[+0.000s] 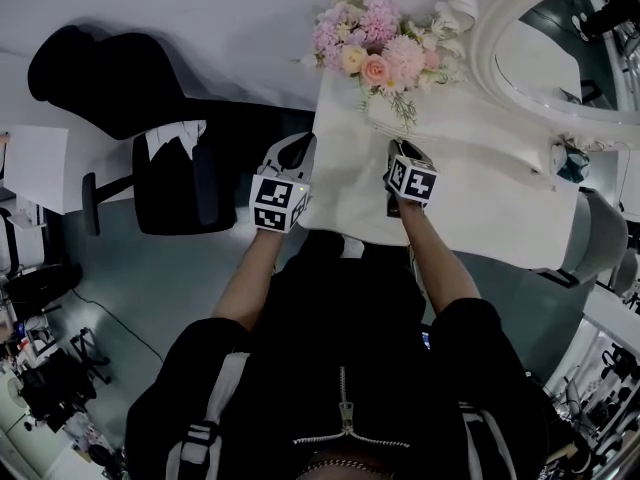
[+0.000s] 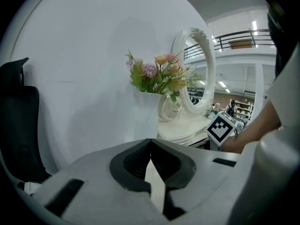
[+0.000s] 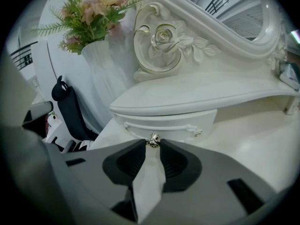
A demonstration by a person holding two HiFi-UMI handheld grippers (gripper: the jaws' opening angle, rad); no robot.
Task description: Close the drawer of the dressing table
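Note:
The small white drawer (image 3: 171,123) sits under the curved shelf of the white dressing table (image 3: 262,139); its front stands close beneath the shelf's edge. A little metal knob (image 3: 153,140) is at the middle of the drawer front. My right gripper (image 3: 153,143) is shut on this knob, which is pinched between the fingertips. In the head view the right gripper (image 1: 402,150) reaches over the table top (image 1: 480,198), and the drawer itself is hidden there. My left gripper (image 2: 150,145) is shut on nothing and hangs in the air left of the table, also visible as the left gripper (image 1: 298,148).
A vase of pink and cream flowers (image 1: 375,38) stands at the table's back left corner. An oval white-framed mirror (image 1: 560,38) rises behind the table. A black office chair (image 1: 170,168) stands to the left, and a grey chair (image 1: 600,238) to the right.

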